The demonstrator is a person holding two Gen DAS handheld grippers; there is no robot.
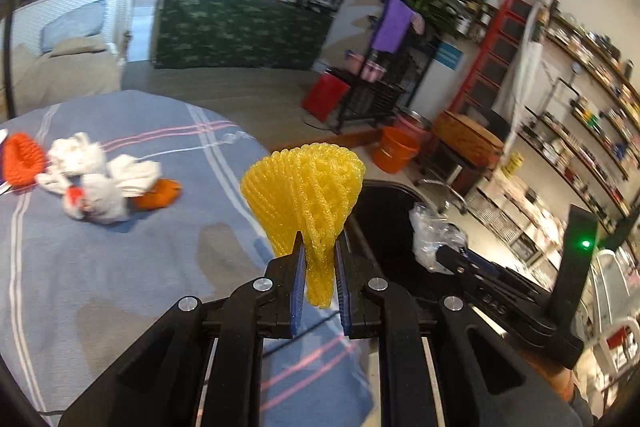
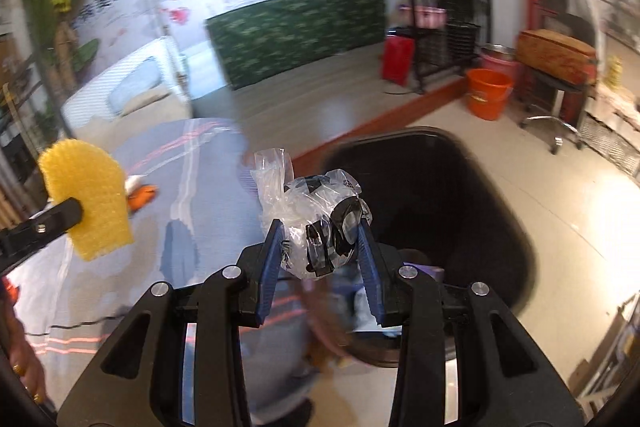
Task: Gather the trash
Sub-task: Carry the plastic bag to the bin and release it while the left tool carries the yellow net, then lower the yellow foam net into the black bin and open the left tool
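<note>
My left gripper (image 1: pixel 319 243) is shut on a yellow foam fruit net (image 1: pixel 306 195), held up over the edge of the blue-grey striped cloth (image 1: pixel 120 267). The same yellow net (image 2: pixel 86 197) shows at the left of the right wrist view. My right gripper (image 2: pixel 320 231) is shut on a crumpled clear plastic wrapper (image 2: pixel 310 211) with dark pieces inside, at the rim of a black bin (image 2: pixel 440 203). In the left wrist view that wrapper (image 1: pixel 434 237) hangs over the black bin (image 1: pixel 384 211). On the cloth lie white crumpled tissues (image 1: pixel 96 179), an orange net (image 1: pixel 22 159) and an orange scrap (image 1: pixel 158 195).
An orange bucket (image 2: pixel 488 93) and a pink one stand on the floor behind the bin, beside a black rack (image 2: pixel 444 39) and a red bag (image 2: pixel 396 59). A green-draped counter (image 2: pixel 296 31) is at the back. Shelves (image 1: pixel 580 131) line the right wall.
</note>
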